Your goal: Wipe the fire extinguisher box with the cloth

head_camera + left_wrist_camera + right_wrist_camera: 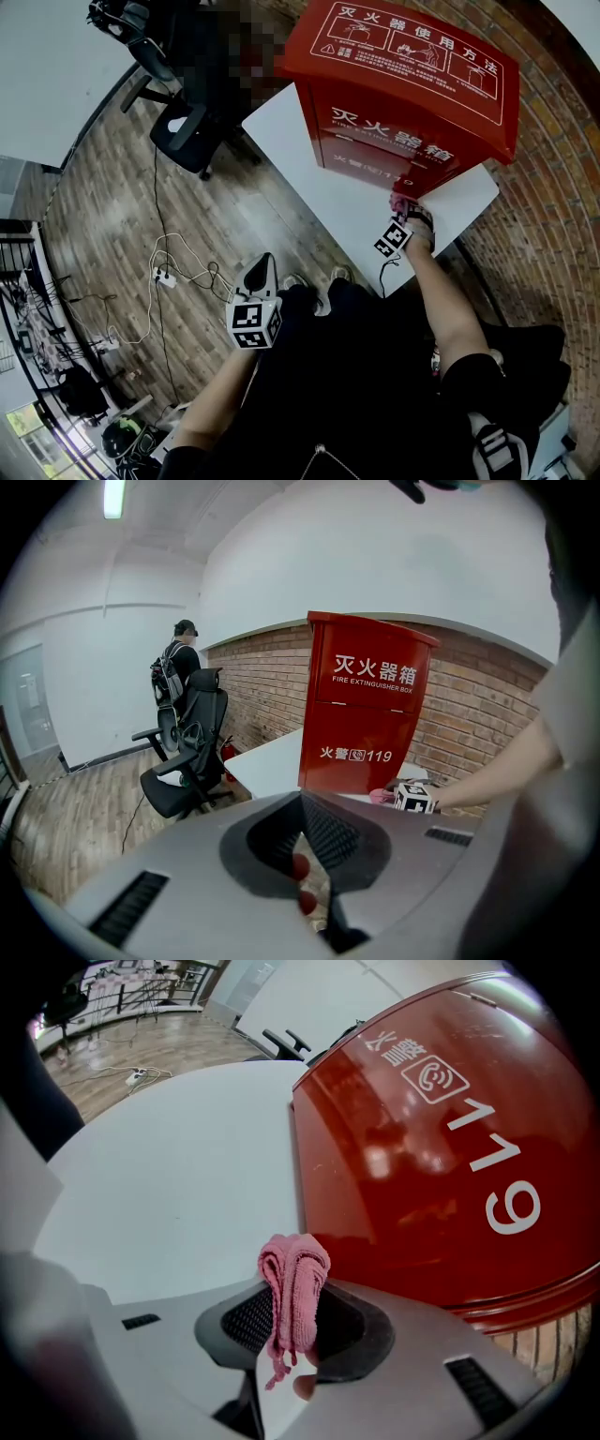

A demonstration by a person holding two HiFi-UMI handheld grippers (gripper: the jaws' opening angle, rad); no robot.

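The red fire extinguisher box (403, 94) stands on the white table (309, 169) in the upper right of the head view. The right gripper (298, 1321) pinches the bunched pink cloth (295, 1279) just beside the box's lower front; I cannot tell whether it touches. The left gripper (265, 267), jaws together and empty, hangs left of centre. Wiping looks barely begun, with nearly every face left to do.

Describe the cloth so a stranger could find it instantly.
Find the tall red fire extinguisher box standing on the white table by the brick wall. At its lower front, near the 119, the right gripper pinches a small cloth. It is the only pink, bunched thing there.
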